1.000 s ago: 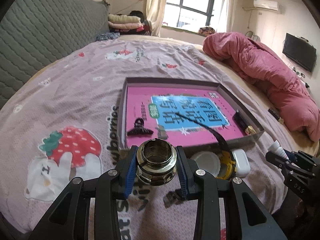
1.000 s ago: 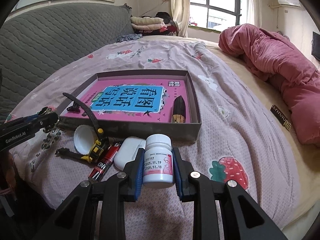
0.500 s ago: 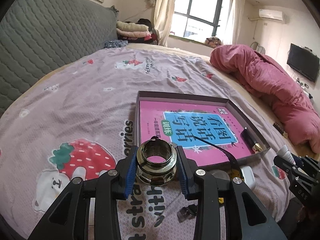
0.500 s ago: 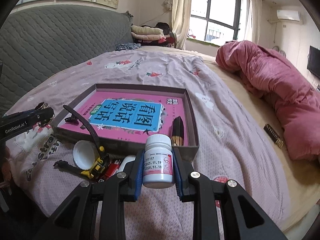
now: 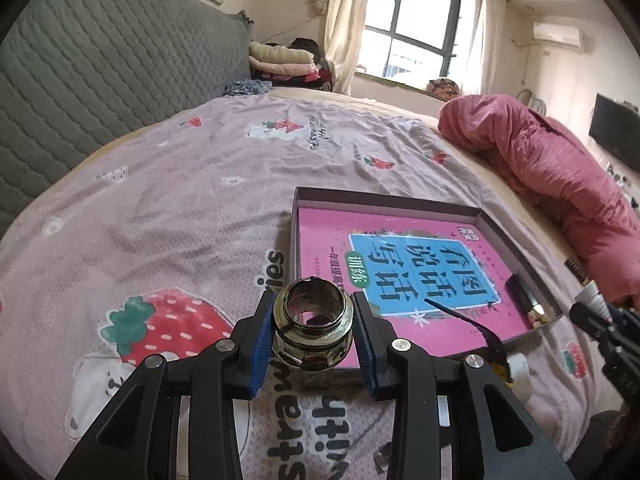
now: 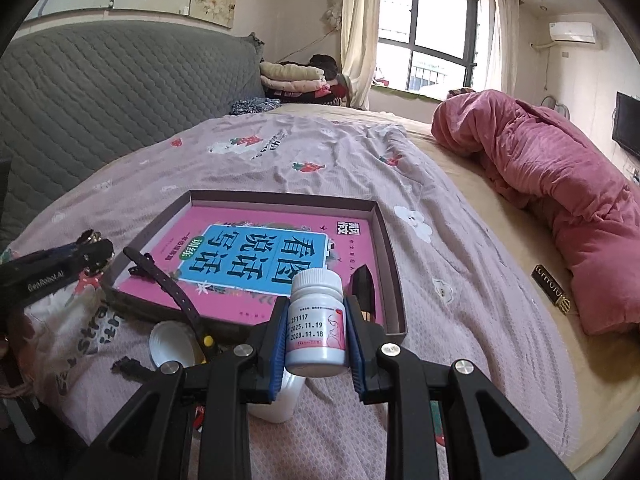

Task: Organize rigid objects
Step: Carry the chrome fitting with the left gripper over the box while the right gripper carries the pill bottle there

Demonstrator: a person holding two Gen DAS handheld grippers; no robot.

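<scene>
Now both hands are drifting nearer the box (image 6: pixel 394 280) than a second ago: the left gripper (image 5: pixel 313 338) is clamping the metal fitting (image 5: pixel 313 334), the right gripper (image 6: pixel 316 338) the pill bottle (image 6: pixel 316 322), both hovering off the bed, likely heading for the box.

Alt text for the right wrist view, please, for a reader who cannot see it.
The right gripper holds an upright white pill bottle between its blue pads, above a strawberry-print bedspread. Just beyond lies a shallow open box containing a pink book; the left gripper enters at the left edge.
</scene>
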